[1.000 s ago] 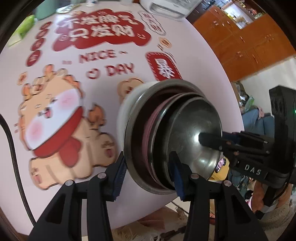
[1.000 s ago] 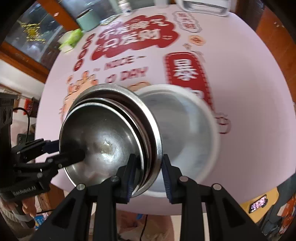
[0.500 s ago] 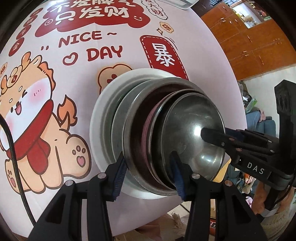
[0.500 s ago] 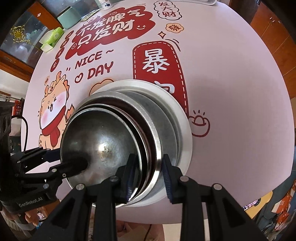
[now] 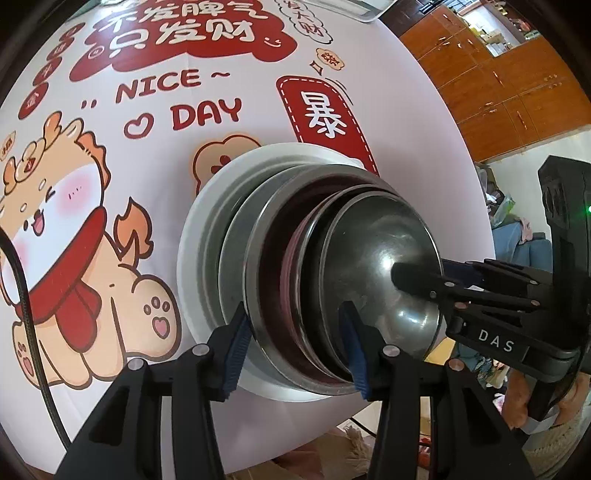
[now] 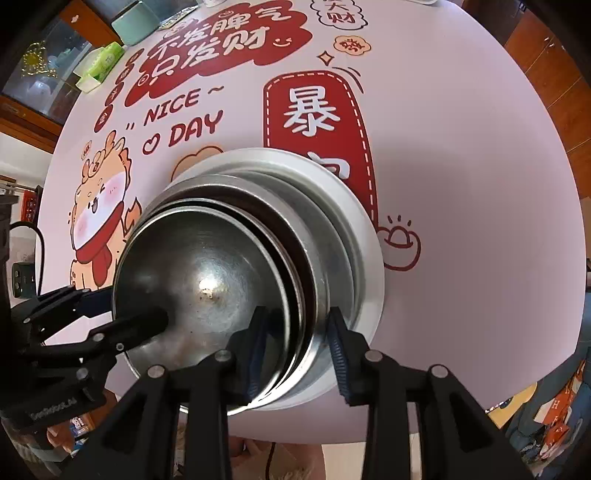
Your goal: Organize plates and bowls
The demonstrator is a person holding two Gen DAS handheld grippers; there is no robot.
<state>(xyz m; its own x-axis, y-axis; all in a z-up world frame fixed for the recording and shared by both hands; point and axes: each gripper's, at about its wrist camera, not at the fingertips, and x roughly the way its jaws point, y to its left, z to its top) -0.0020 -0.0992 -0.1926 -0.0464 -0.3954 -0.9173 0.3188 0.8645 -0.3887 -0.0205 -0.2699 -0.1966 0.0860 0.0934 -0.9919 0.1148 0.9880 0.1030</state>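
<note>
Nested stack of steel bowls (image 5: 373,280) sitting inside white plate (image 5: 199,236), near front edge of round table (image 5: 388,122) with pink printed cloth.

Stack, outside in: white plate on cloth, wide steel pan, steel bowl with dark reddish inner wall, smaller steel bowl (image 6: 199,280) on top, tilted toward the left gripper's side.

Left gripper (image 5: 295,347): jaws at mid width, straddling near rims of the steel bowls. Outer blue pad beside the outer rim, inner pad inside the small bowl. Contact of pads with metal: cannot tell for certain; looks like a loose straddle, small gaps visible.

Right gripper (image 6: 299,350): jaws have just been opening, bowl rims between them. Left pad inside over the inner rims, right pad outside the wide pan wall with a visible gap. Not clamped.

Each gripper visible in the other's view, reaching in from the opposite side of the stack, one black finger (image 5: 413,277) lying in the small bowl.

Green tissue pack (image 6: 101,64) and pale green container (image 6: 131,26) at far edge of table. Wooden cabinets (image 5: 498,81) behind.
</note>
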